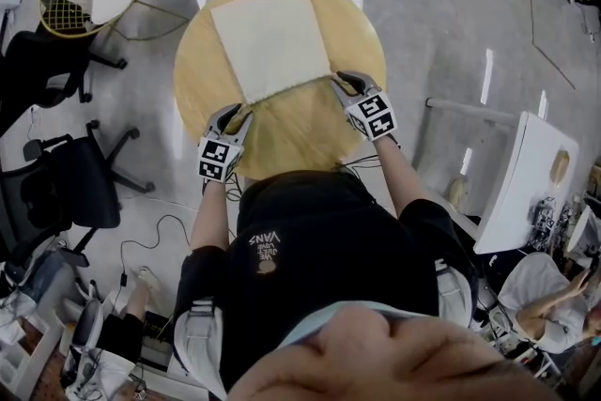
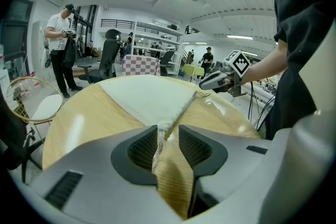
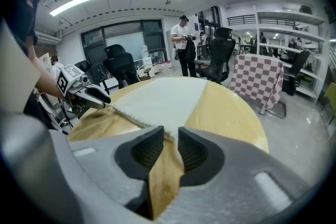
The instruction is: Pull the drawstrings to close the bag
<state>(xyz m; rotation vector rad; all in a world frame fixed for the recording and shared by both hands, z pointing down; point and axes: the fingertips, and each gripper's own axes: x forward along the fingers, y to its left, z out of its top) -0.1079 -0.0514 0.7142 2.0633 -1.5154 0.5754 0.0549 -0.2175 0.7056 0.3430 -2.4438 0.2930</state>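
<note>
Left tongs (image 1: 241, 116) and right tongs (image 1: 341, 83) are spread, each astride a near corner of the flat white cloth bag (image 1: 270, 38), seemingly unpinched. Closing here may catch fabric, not drawstrings.

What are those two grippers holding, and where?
Nothing, it seems: the left gripper and right gripper each straddle a near corner of the bag, jaws apart.

The bag (image 1: 272, 38) is matt, rough-woven cloth, the table (image 1: 291, 131) smooth, slightly glossy wood.
</note>
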